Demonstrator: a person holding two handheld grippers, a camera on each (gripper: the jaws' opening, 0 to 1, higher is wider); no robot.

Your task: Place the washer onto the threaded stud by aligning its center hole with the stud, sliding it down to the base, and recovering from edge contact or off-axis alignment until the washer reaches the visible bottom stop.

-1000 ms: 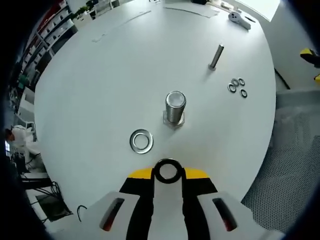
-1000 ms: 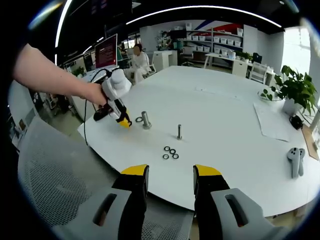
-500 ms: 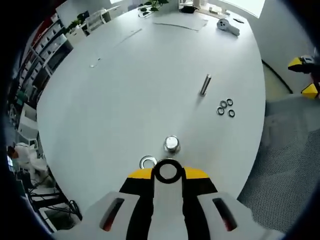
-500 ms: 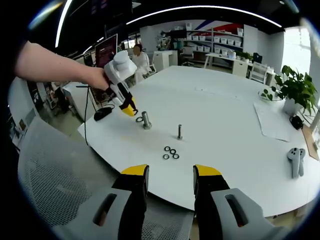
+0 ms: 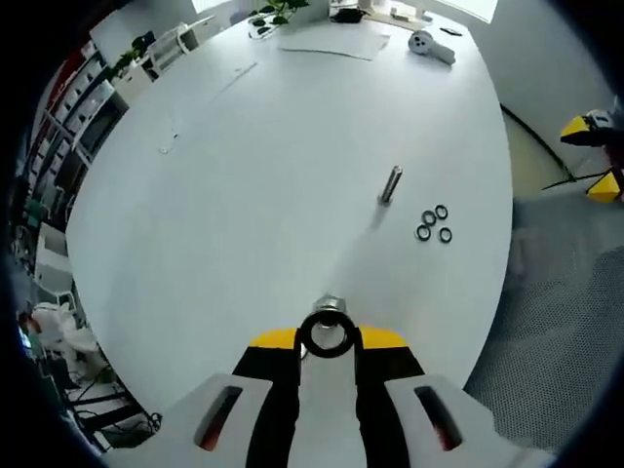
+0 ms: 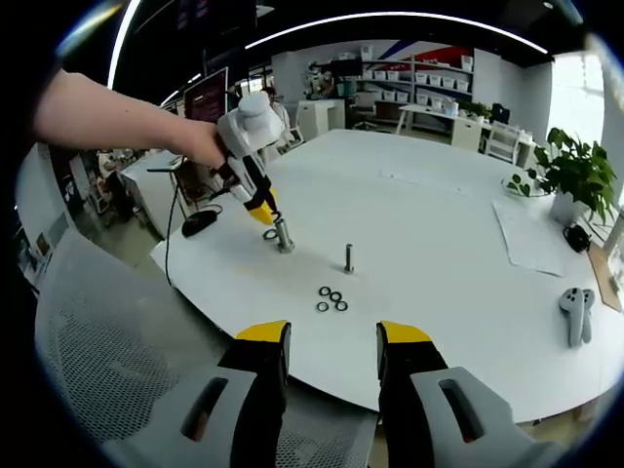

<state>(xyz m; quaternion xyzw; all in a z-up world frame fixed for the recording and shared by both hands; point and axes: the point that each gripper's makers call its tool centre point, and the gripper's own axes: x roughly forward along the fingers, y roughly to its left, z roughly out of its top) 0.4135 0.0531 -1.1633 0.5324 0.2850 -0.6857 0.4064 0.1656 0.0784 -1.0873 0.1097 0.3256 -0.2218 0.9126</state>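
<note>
My left gripper (image 5: 327, 337) is shut on a dark ring washer (image 5: 327, 334), held flat between its yellow tips. The top of the thick threaded stud (image 5: 331, 304) peeks out just beyond the washer. In the right gripper view a person's hand holds the left gripper (image 6: 263, 213) tilted down, just above and left of the upright stud (image 6: 284, 234). A second, loose washer (image 6: 269, 234) lies on the white table (image 6: 419, 205) by the stud's base. My right gripper (image 6: 331, 343) is open and holds nothing, off the table's near edge.
A thin upright bolt (image 5: 390, 183) (image 6: 348, 257) stands beyond the stud, with three small washers (image 5: 432, 222) (image 6: 332, 298) beside it. A white controller (image 6: 575, 314), a paper sheet (image 6: 531, 234) and a plant (image 6: 570, 175) sit far right. A mesh chair (image 6: 107, 361) is close by.
My left gripper has risen and swung over the stud with the washer; the stud is now right behind the washer and the loose washer is hidden in the left gripper view. The right gripper is still.
</note>
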